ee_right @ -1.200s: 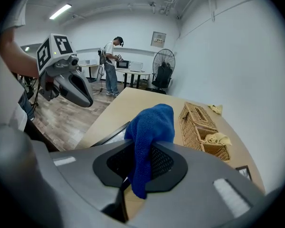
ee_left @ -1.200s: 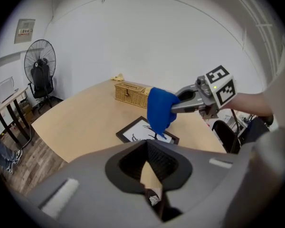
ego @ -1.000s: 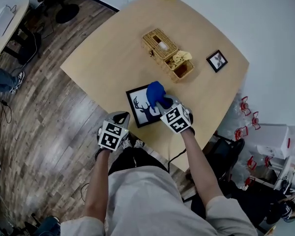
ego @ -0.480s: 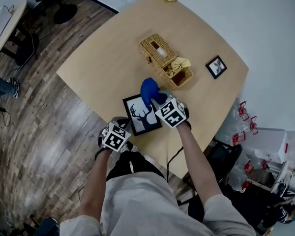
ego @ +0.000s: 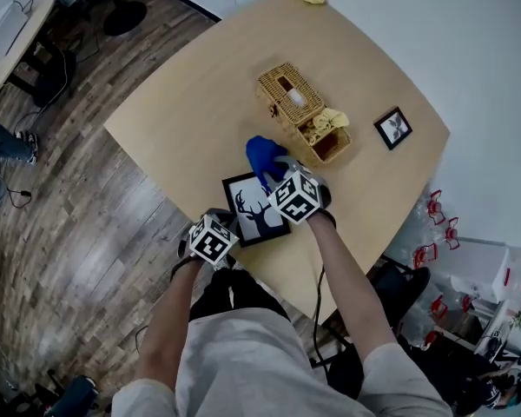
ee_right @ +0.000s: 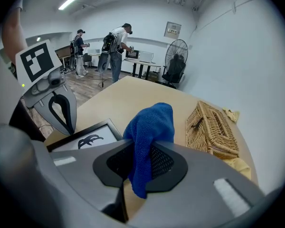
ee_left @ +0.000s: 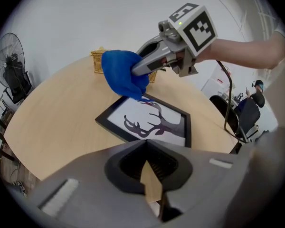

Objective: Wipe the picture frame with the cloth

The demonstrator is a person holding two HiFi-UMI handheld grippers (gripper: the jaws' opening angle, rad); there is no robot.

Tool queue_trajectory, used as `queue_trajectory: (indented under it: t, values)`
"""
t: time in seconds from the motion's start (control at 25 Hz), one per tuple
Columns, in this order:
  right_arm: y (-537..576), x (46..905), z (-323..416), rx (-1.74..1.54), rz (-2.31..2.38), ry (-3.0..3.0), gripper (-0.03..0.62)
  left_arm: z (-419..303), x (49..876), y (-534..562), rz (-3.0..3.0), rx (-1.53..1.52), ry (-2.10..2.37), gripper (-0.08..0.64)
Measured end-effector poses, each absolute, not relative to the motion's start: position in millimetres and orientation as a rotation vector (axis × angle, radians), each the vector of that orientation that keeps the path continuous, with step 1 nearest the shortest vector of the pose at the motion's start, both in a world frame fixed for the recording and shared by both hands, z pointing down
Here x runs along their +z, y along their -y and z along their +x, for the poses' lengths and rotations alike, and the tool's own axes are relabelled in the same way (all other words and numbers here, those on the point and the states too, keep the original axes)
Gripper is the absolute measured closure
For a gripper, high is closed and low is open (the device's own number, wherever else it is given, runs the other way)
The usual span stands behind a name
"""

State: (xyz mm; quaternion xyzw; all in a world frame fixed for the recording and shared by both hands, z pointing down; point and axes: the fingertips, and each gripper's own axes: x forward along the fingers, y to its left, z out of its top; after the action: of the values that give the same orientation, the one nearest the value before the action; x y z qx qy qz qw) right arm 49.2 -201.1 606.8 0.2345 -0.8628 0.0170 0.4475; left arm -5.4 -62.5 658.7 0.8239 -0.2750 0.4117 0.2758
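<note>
Clamped tight on the blue cloth [ee_right: 149, 127] by the right gripper [ee_right: 141, 163], wad left hanging forward, probably for pressing a soft pad onto the picture frame [ee_left: 147, 122] at its far edge. Flat near the table [ego: 191, 102] front: black border, white sheet, 1 dark stag silhouette. Left gripper [ee_left: 149, 175] pinched closed, empty, just beside the frame's near edge, perhaps for steadying.

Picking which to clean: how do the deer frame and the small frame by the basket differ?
The deer frame is much larger than the small frame. The deer frame has the blue cloth, held in the right tongs, at one corner; the small frame lies apart beyond the basket, untouched. Both have black borders.
</note>
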Motion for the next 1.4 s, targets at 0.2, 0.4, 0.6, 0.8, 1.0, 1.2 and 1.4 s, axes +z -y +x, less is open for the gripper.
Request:
queue_trajectory:
  t: [0.2, 0.4, 0.6, 0.8, 1.0, 1.2, 1.4]
  values:
    - [196.6, 637.3, 43.2, 0.097, 0.569, 2.105, 0.541, -8.4, 664.3, 57.6, 2.213, 1.129, 0.717, 0.508]
    - [193.4, 658.0, 45.5, 0.243, 0.633, 2.111, 0.541, -7.1, 663.1, 62.9, 2.231, 1.117, 0.708, 0.508]
    - [195.1, 659.1, 46.4, 0.358, 0.741, 2.142, 0.541, -6.8, 666.1, 64.2, 2.260, 1.170, 0.664, 0.508]
    - [190.2, 660.4, 47.2, 0.398, 0.783, 2.108, 0.541, -5.5, 666.9, 62.2, 2.245, 1.227, 0.587, 0.508]
    - [179.7, 663.2, 49.7, 0.392, 0.765, 2.083, 0.541, -5.8, 666.7, 62.3, 2.261, 1.237, 0.553, 0.508]
    - [172.6, 666.8, 51.5, 0.386, 0.770, 2.062, 0.543, -4.9, 667.1, 63.2, 2.270, 1.238, 0.553, 0.507]
    - [166.7, 666.4, 52.6, 0.403, 0.784, 2.048, 0.543, -5.0, 666.5, 61.9, 2.278, 1.236, 0.555, 0.508]
